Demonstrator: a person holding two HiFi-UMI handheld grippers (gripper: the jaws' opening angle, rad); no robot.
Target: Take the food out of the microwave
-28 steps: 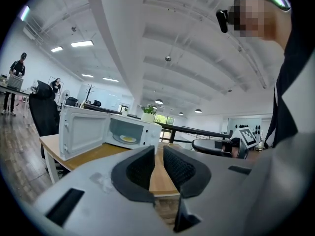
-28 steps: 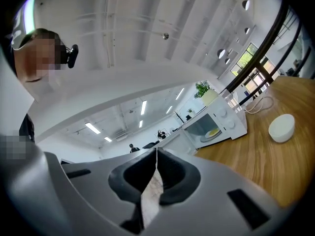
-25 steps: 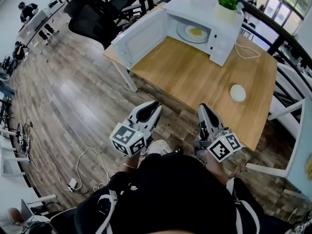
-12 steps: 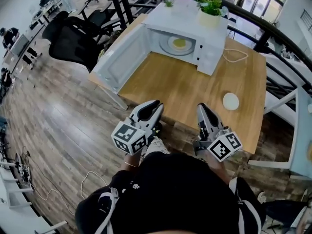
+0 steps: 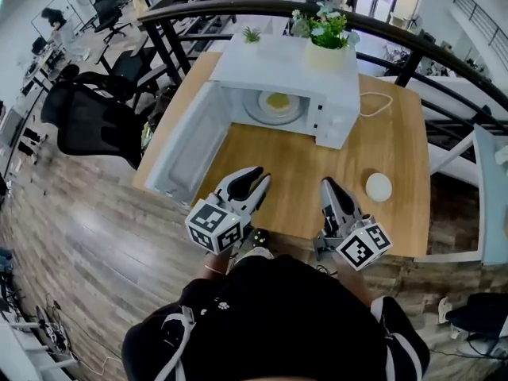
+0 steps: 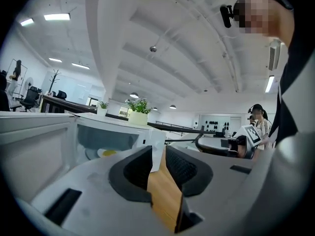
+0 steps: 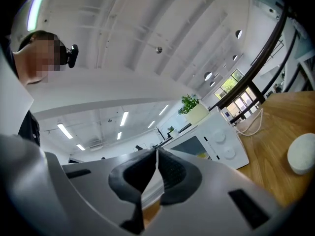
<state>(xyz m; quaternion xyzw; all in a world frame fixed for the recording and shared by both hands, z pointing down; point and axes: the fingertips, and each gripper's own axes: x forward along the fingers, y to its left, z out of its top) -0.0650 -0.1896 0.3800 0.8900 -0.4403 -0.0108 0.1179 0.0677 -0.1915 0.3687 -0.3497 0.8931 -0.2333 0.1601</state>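
The yellow food point(image 5: 277, 100) lies on a round white plate point(image 5: 258, 115) inside the open white microwave oven point(image 5: 278, 62), at 12 o'clock on the wooden table point(image 5: 294, 173). At 6 o'clock, the left gripper point(image 5: 255, 178) has just been opening: its fingers are slightly apart and empty. The right gripper point(image 5: 329, 184) has its fingers together.

Bare tabletop point(image 5: 278, 173) leads to the open microwave point(image 5: 278, 62); its door point(image 5: 186, 153) flanks the left.

Yellow food point(image 5: 277, 100) sits inside the white microwave point(image 5: 282, 59), door wide open.
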